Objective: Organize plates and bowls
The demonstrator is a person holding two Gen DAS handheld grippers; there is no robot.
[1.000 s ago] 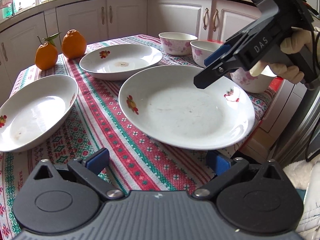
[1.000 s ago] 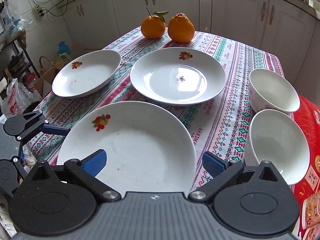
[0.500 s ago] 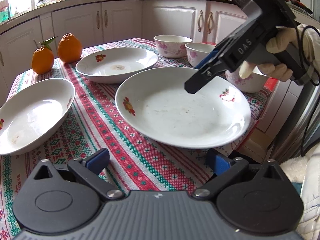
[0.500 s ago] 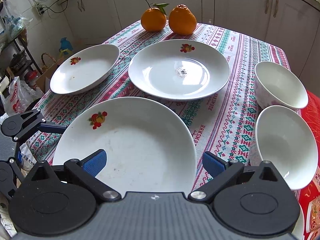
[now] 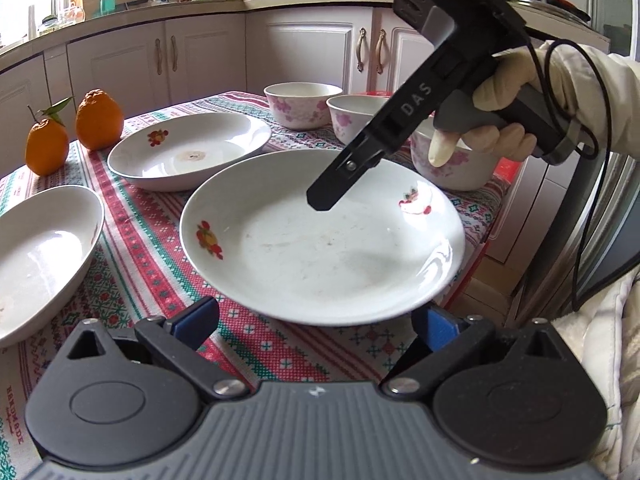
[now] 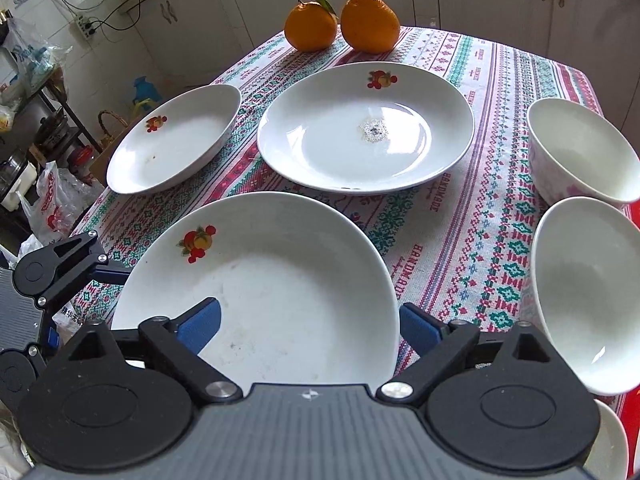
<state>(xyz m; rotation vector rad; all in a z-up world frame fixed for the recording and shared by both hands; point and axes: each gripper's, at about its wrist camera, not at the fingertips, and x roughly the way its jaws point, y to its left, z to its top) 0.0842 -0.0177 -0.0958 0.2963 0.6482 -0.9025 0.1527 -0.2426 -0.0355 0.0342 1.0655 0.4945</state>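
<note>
Both grippers, left (image 5: 316,322) and right (image 6: 310,324), hover with jaws open over the near plate (image 6: 280,280) on the table (image 6: 460,240)

On the bench (image 6: 496,80) there were three plates (image 6: 366,128) (image 6: 172,138) (image 6: 272,280), three flowered bowls (image 5: 303,103) (image 5: 352,114) (image 5: 460,164), two oranges (image 6: 311,26) (image 6: 370,20), and two tongs (image 5: 316,322) (image 6: 310,322).

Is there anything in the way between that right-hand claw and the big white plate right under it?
Nothing visible. The right gripper hangs open over the near rim of the large white fruit-print ceramic plate, one blue pad on each side of it. The pink-flowered white bowl sits off to the right, apart from the plate.
</note>
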